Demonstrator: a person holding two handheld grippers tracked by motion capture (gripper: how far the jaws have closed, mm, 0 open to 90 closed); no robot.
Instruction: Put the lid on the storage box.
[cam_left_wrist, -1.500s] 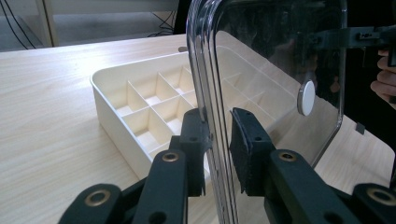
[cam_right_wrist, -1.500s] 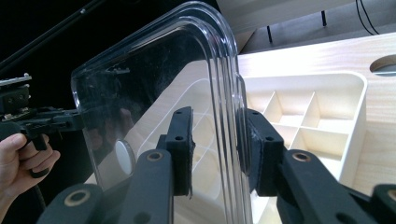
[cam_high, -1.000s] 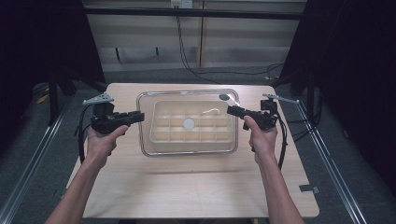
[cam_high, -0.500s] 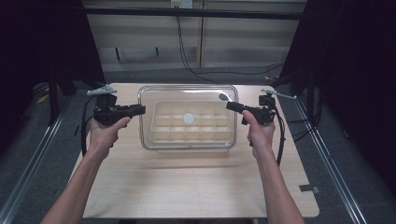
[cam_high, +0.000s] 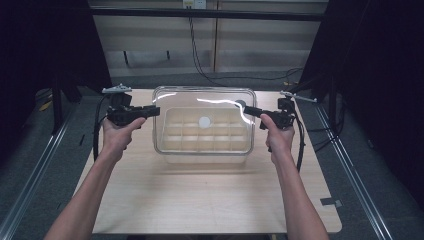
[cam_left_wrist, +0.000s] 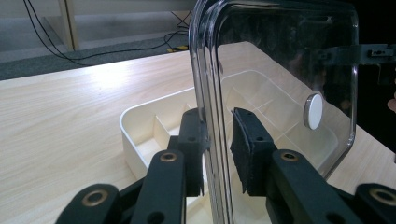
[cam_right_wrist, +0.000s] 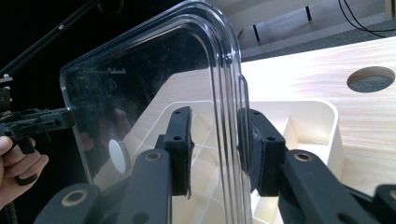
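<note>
Left claw (cam_high: 155, 110), left of centre in the high view, pinches the left rim of the clear lid (cam_high: 204, 125); in the left gripper view its pads sit on both sides of the lid edge (cam_left_wrist: 212, 140), lower centre of the frame. Right claw (cam_high: 248, 111), right of centre, pinches the right rim the same way; the right gripper view shows the rim (cam_right_wrist: 231, 140) between its pads. Lid is held up over the cream tray (cam_high: 172, 147), which sits mid-frame on the surface (cam_high: 210, 200). Lid has a white round knob (cam_left_wrist: 313, 111) at its middle. Tray has a grid of compartments, visible through the lid. A hand (cam_high: 119, 137) grips each claw body; the other hand (cam_high: 278, 137) is at right. Cables run on the floor at the top of the frame.
</note>
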